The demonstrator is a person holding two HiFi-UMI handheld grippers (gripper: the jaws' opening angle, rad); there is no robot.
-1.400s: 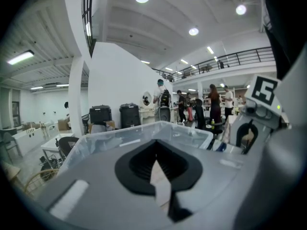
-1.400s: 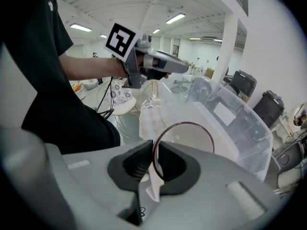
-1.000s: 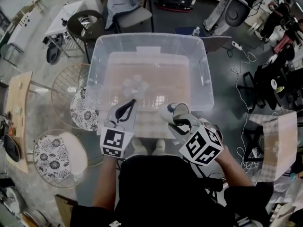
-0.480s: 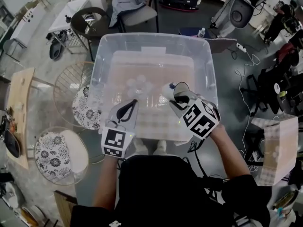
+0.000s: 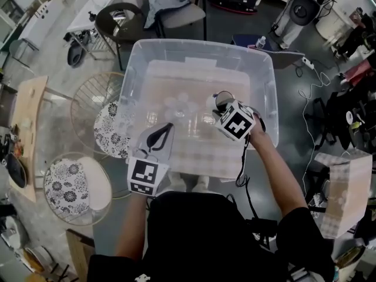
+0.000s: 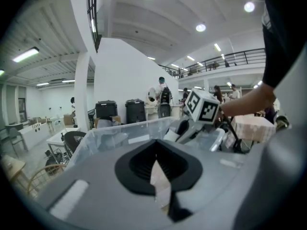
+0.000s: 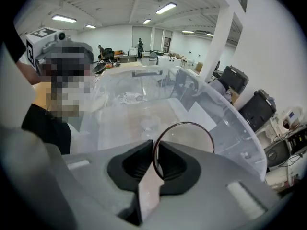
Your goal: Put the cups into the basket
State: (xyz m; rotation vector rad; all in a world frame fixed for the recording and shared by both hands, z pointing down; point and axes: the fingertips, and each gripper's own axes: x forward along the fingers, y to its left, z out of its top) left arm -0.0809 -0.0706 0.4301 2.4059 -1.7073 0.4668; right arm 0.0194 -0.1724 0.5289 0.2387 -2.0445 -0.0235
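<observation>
The right gripper (image 5: 221, 103) fingers pinch a clear cup (image 7: 185, 139) by its rim above the basket (image 5: 200, 49); the left gripper (image 6: 156, 153) fingers are closed.

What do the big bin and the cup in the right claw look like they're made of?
Bin: clear, slightly hazy plastic by the look; you can see straight through its walls, and the rim is moulded. Cup: thin and see-through, likely plastic, possibly glass; only its dark rim ring stands out where the right claw pinches it.

Clear cup (image 7: 184, 140) with a dark rim was pinched at its wall, tilted, inside the right part of the see-through basket (image 5: 202, 44); other cups (image 5: 176, 106) sat mid-floor.
</observation>
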